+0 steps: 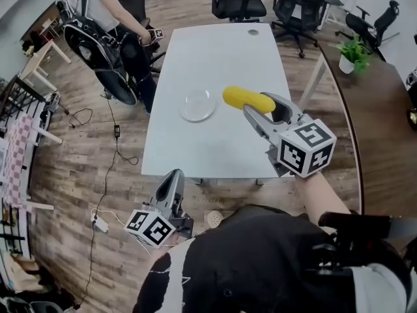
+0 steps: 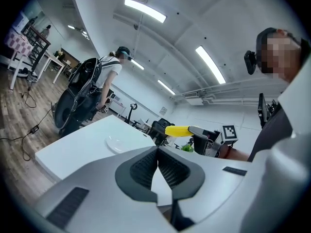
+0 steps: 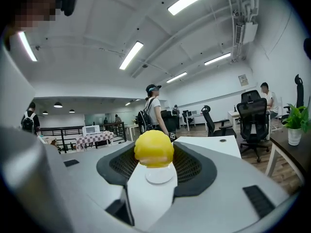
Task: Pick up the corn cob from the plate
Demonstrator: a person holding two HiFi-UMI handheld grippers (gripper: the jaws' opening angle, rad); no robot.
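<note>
Bystander (image 1: 104, 12) stands at far left corner of surface (image 1: 221, 51): keep swings away from there.
Your left claw (image 1: 174, 176): jaws pressed together, nothing between, low, off near edge.
Plate (image 1: 197, 105): bare, mid-surface.
Corn cob (image 1: 247, 99): in air, just right of plate, clamped by one end in your right claw (image 1: 262, 107).
Risk: end grip, long overhang. A jerk or tilt could pivot cob loose, dropping it onto plate or surface.
Room: open above surface. Right edge close by, dark desk (image 1: 384, 109) beyond.

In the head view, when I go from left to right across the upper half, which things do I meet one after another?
standing person with backpack → glass plate → corn cob → potted plant
</note>
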